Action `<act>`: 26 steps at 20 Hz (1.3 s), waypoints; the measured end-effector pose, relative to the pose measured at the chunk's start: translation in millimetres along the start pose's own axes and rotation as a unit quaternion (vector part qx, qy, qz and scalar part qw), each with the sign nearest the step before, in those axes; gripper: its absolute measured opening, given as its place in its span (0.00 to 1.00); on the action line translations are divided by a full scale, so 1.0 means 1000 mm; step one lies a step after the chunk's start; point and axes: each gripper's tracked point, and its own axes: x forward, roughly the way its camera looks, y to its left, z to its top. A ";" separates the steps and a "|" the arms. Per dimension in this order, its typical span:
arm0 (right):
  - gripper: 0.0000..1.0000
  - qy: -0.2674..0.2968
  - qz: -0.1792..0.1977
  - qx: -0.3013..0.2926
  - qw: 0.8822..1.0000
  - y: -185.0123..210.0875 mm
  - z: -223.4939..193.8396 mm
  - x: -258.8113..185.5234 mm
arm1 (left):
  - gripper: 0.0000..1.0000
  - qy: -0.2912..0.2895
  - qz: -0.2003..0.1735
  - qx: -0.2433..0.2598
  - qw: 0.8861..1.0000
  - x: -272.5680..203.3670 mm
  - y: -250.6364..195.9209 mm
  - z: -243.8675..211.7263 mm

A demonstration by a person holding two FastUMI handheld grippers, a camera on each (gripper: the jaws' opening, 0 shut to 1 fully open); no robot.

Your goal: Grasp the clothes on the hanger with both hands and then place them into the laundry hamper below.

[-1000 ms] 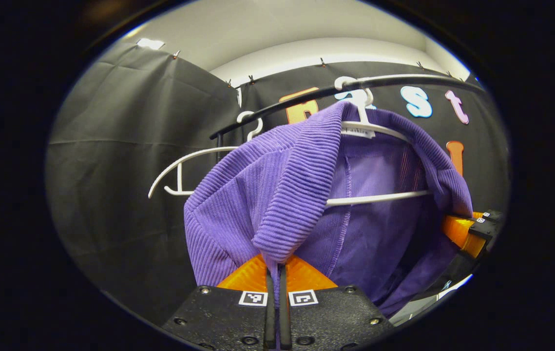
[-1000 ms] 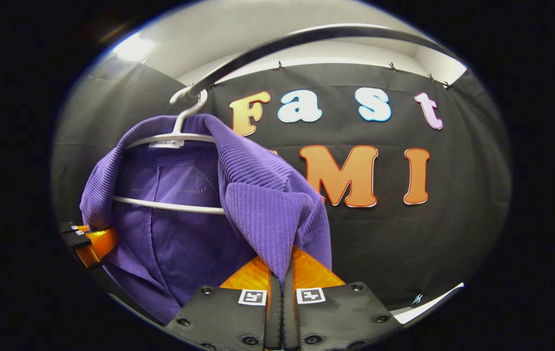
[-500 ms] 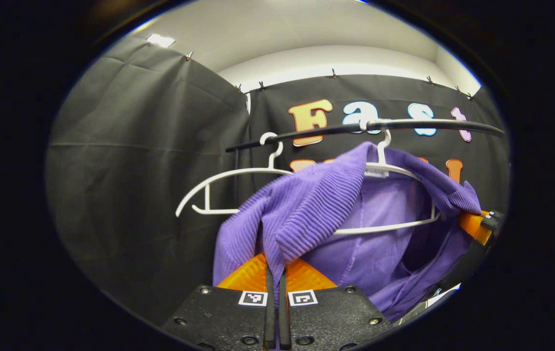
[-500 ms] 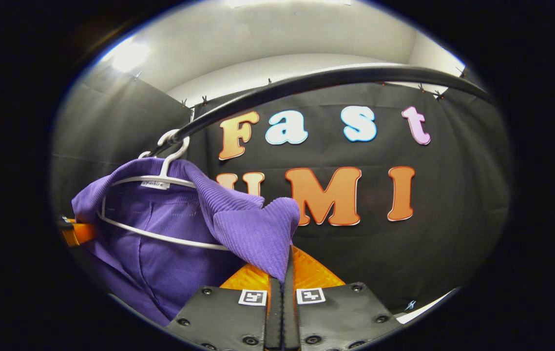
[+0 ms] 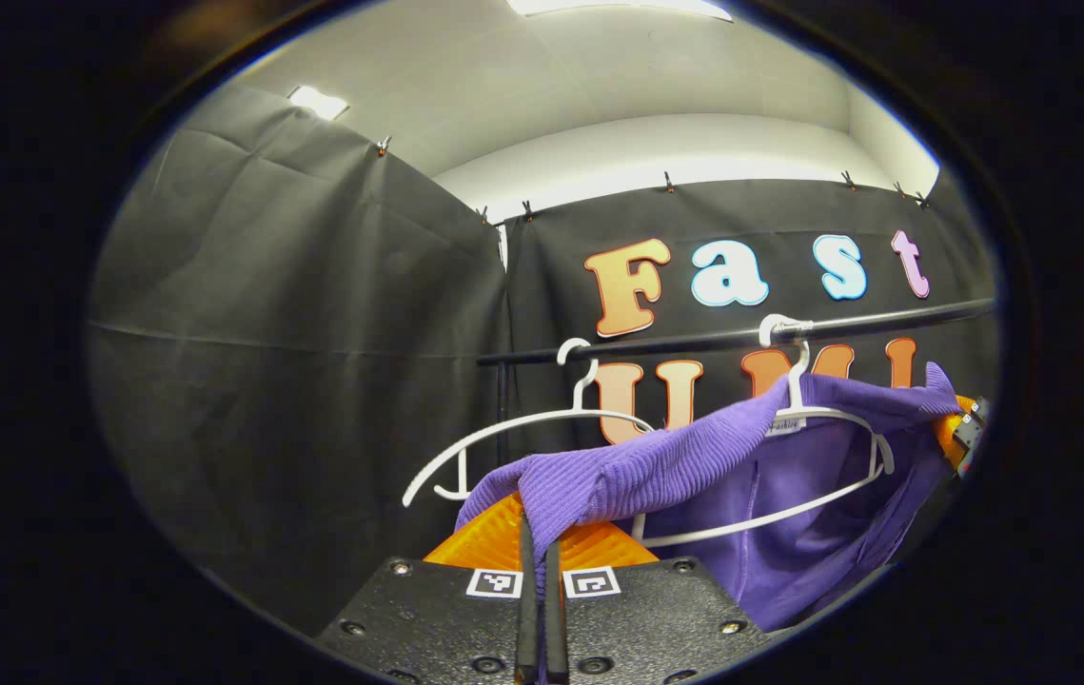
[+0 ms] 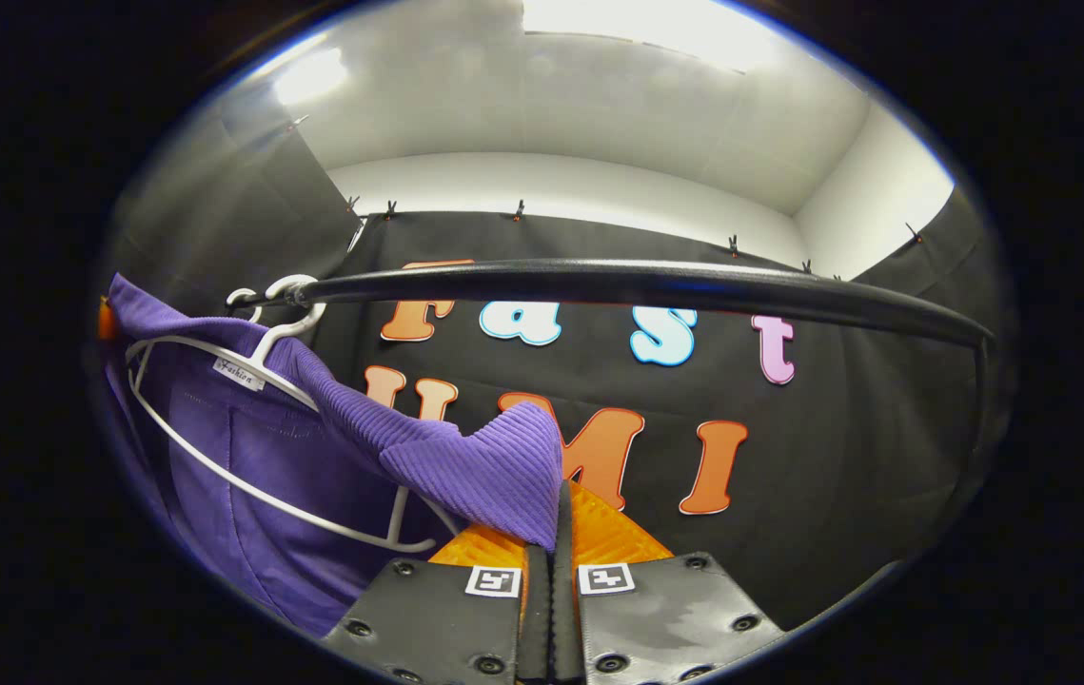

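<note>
A purple ribbed garment (image 5: 694, 457) hangs on a white hanger (image 5: 827, 419) that hooks over a black rail (image 5: 694, 341). My left gripper (image 5: 538, 542) is shut on the garment's near shoulder, which is pulled out off the hanger's arm. In the right gripper view the same purple garment (image 6: 465, 457) stretches from its white hanger (image 6: 246, 381) to my right gripper (image 6: 556, 533), shut on its other shoulder. The right gripper (image 5: 958, 440) also peeks out at the far right of the left gripper view. The hamper is hidden.
A second, bare white hanger (image 5: 522, 438) hangs on the rail left of the garment. The black rail (image 6: 656, 285) runs close across the right gripper view. Black cloth walls (image 5: 294, 362) enclose the booth on the back and the side.
Both grippers have risen and drawn back with the garment's shoulders. The rail and hangers sit lower in both views. The fabric is stretched flatter, away from the hanger.
</note>
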 end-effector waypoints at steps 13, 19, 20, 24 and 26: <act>0.09 0.042 0.037 0.026 0.998 0.034 -0.061 0.049 | 0.04 -0.003 -0.032 0.040 0.999 0.058 0.026 0.015; 0.09 0.068 0.058 0.142 0.986 0.045 -0.085 0.050 | 0.02 0.009 -0.054 0.019 0.998 0.065 0.023 0.005; 0.09 0.070 0.060 0.161 0.983 0.047 -0.087 0.050 | 0.02 0.007 -0.056 0.015 0.998 0.066 0.022 0.006; 0.09 0.089 0.076 0.295 0.948 0.055 -0.096 0.050 | 0.02 0.006 -0.070 -0.014 0.997 0.067 0.020 0.011; 0.09 0.094 0.084 0.354 0.927 0.057 -0.097 0.057 | 0.04 0.005 -0.075 -0.011 0.997 0.066 0.019 0.013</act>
